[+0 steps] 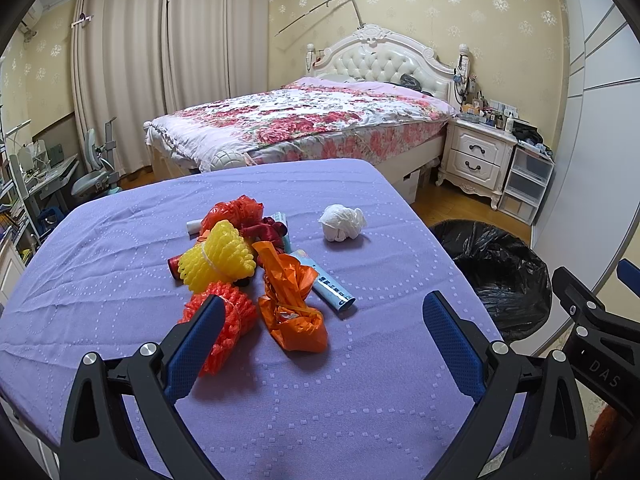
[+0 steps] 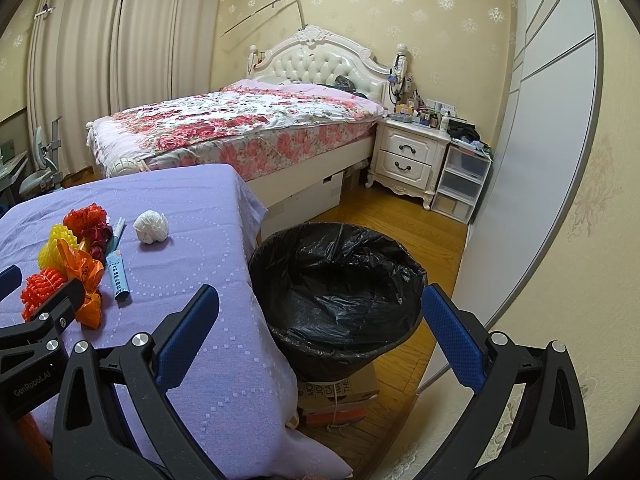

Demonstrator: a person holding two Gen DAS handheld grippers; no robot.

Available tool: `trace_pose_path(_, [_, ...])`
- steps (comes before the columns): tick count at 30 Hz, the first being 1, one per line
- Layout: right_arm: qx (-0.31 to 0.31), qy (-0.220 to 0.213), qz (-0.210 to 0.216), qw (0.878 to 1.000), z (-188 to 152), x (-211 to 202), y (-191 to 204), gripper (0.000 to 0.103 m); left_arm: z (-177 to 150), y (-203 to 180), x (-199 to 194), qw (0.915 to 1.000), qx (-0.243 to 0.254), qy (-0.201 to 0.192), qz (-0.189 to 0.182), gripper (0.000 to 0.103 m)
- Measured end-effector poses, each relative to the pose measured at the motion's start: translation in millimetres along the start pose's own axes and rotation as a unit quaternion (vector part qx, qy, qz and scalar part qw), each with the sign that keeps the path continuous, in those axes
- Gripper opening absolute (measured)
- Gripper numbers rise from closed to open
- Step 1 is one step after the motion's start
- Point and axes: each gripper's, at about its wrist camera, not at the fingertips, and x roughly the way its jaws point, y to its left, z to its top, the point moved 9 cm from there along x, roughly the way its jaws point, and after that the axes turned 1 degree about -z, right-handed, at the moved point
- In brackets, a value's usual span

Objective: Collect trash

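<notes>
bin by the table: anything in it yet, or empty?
Looks empty. The right wrist view looks down into the bin and shows only crumpled black liner; the very bottom is dark, so small scraps cannot be ruled out.

Your left gripper (image 1: 324,320) is a black plastic frame with triangular cut-outs in each arm and two fingers faced with dimpled blue pads (image 1: 192,344). Round silver screw heads (image 1: 148,349) sit just behind those pads, two on each side. Your right gripper (image 2: 320,316) is built the same way: black arms, blue textured pads (image 2: 452,336), silver screws (image 2: 498,337). White lettering marks the black bodies, "DAS" on the right one and "GenRobot.AI" on the left one.
</notes>
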Motion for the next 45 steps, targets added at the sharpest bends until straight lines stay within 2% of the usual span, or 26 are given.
trace_pose_path(10, [0.001,0.005,0.004,1.000,-7,2,3,0.099,-1,1,-1,1.0000,0.001,0.001,0.000,0.096])
trace_pose_path(13, [0.001,0.012,0.012,1.000,-19,7,14,0.099,-2,2,-1,1.0000,0.002,-0.001,0.004,0.096])
trace_pose_path(15, [0.000,0.018,0.020,1.000,-24,8,19,0.099,-11,2,2,1.0000,0.004,-0.001,0.006,0.096])
trace_pose_path(27, [-0.012,0.041,0.057,0.997,-26,12,49,0.099,-12,81,0,0.9983,-0.030,0.005,0.050,0.096])
trace_pose_path(32, [-0.022,0.044,0.070,0.996,-26,14,66,0.098,-18,97,-3,0.9977,-0.033,0.011,0.058,0.096])
trace_pose_path(33, [-0.024,0.046,0.073,0.996,-26,14,69,0.097,-20,100,-1,0.9977,-0.032,0.016,0.057,0.096])
trace_pose_path(36, [-0.031,0.055,0.080,0.995,-28,18,76,0.082,-27,102,6,0.9976,-0.031,0.030,0.055,0.096])
trace_pose_path(45, [-0.044,0.065,0.092,0.993,-33,22,94,0.082,-33,95,26,0.9974,-0.018,0.049,0.051,0.096])
